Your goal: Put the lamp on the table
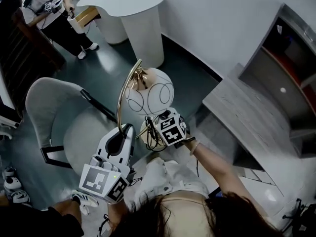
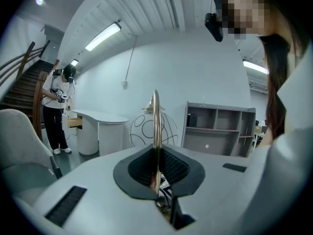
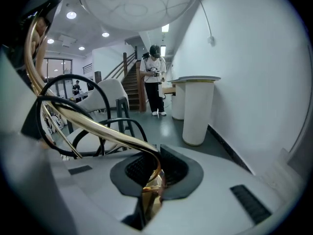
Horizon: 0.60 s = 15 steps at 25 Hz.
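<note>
Gold-stemmed white globe lamp (image 1: 148, 90) is held by 2 grippers for balance: left gripper (image 2: 156, 173) clamped on stem (image 1: 121, 98), right gripper (image 3: 154, 177) clamped lower down; grey wooden table (image 1: 247, 110) at right.

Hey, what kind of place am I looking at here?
Most likely an open-plan office lobby or showroom, though I can't be sure. It has a white curved counter, a grey shelf unit, and a staircase under long strip ceiling lights.
</note>
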Each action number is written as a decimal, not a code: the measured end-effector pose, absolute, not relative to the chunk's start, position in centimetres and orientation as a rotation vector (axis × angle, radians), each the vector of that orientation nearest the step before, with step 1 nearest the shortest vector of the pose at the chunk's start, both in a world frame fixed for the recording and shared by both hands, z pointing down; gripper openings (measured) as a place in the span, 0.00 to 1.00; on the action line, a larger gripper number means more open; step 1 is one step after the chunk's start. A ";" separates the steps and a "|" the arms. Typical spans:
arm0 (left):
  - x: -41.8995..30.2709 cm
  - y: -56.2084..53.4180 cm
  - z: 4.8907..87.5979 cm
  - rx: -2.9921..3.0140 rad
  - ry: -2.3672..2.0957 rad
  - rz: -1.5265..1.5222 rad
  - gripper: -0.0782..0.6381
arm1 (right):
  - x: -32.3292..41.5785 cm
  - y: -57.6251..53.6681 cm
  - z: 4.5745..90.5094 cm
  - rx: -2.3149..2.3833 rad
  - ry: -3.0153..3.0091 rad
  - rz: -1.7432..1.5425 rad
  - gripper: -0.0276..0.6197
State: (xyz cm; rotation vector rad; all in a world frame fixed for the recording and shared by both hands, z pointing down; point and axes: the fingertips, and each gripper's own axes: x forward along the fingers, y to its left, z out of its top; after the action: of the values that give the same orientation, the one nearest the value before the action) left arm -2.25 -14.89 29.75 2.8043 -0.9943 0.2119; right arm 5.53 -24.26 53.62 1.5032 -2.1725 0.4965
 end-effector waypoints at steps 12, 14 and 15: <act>3.3 -16.8 28.5 2.902 -0.769 0.231 0.14 | 12.0 -25.3 52.4 1.674 -2.085 0.545 0.10; 4.1 -17.4 28.3 2.912 -0.736 0.229 0.14 | 13.0 -25.8 52.1 1.695 -2.069 0.546 0.10; 4.4 -17.7 28.2 2.916 -0.718 0.229 0.14 | 13.4 -26.1 52.0 1.706 -2.061 0.546 0.10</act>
State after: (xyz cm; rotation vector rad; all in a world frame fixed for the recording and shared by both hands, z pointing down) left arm 4.42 -17.72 28.16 2.9157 -0.7180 0.2285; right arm 13.45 -26.07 52.03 1.7060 -2.0607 0.5463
